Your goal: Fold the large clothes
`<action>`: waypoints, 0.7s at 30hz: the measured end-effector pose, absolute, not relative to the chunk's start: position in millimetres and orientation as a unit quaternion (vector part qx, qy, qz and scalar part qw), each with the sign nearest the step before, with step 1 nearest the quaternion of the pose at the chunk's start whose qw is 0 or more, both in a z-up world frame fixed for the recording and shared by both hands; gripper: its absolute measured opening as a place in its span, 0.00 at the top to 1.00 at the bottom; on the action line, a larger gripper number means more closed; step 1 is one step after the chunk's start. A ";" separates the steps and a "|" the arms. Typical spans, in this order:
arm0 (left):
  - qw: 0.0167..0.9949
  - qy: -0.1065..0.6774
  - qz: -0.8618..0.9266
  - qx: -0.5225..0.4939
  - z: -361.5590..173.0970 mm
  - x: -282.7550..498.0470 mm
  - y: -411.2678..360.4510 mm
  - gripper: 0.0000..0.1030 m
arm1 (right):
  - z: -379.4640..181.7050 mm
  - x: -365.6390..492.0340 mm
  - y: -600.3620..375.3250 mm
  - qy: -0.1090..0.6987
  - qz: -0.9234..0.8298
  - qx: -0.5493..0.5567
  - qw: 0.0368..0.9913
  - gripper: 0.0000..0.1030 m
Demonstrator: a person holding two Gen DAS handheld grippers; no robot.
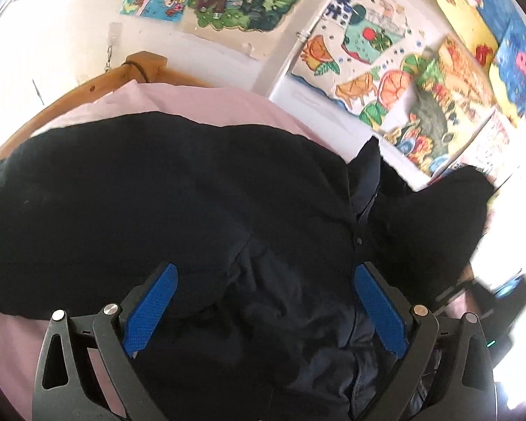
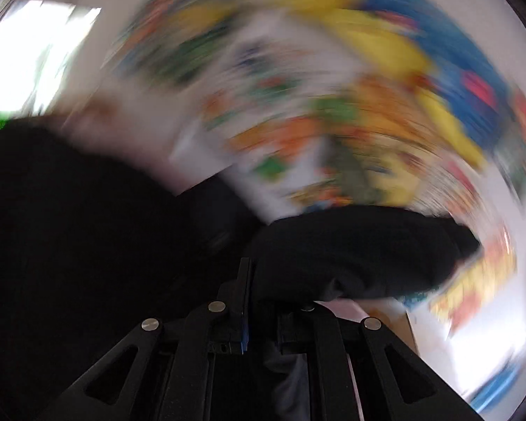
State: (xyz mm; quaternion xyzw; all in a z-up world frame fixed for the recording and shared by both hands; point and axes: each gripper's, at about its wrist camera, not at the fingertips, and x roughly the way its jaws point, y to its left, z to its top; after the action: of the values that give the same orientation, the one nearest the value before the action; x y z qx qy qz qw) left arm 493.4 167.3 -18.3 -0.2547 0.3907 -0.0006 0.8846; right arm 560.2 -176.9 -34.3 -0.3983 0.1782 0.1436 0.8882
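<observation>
A large black garment [image 1: 157,193] lies spread over a pink bed sheet [image 1: 200,100]. My left gripper [image 1: 266,268] hangs just above its crumpled near part, jaws wide open, blue pads [image 1: 150,308] apart with nothing pinched. At the right a fold of the same garment [image 1: 435,210] is lifted off the bed. The right wrist view is badly blurred by motion. In it my right gripper [image 2: 249,270] has its fingers pressed together, and black cloth [image 2: 350,252] is pinched in them and drapes over the right finger.
A wooden bed frame [image 1: 87,87] curves round the far left of the sheet. Colourful children's drawings [image 1: 368,70] cover the white wall behind the bed. A bright window [image 2: 35,52] shows at the upper left of the right wrist view.
</observation>
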 end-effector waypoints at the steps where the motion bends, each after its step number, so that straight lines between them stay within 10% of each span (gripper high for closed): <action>1: 0.883 0.385 -0.012 -0.267 -21.9 494.1 171.3 0.04 | -56.4 555.7 -166.3 0.193 0.153 -0.435 0.866 0.90; 14: 0.848 0.409 -0.138 -0.309 -62.7 539.8 160.8 0.04 | -149.3 536.9 -164.0 0.269 0.205 -0.491 0.803 0.86; 21: 0.848 0.437 -0.087 -0.285 -75.6 535.4 168.3 0.05 | -145.3 533.5 -179.0 0.302 0.225 -0.429 0.821 0.57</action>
State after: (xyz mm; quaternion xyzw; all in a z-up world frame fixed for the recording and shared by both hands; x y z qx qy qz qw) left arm 535.4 168.3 -75.6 -0.2854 0.4371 -0.0870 0.8485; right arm 533.5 -179.0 -145.3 -0.4292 0.3018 0.2255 0.8209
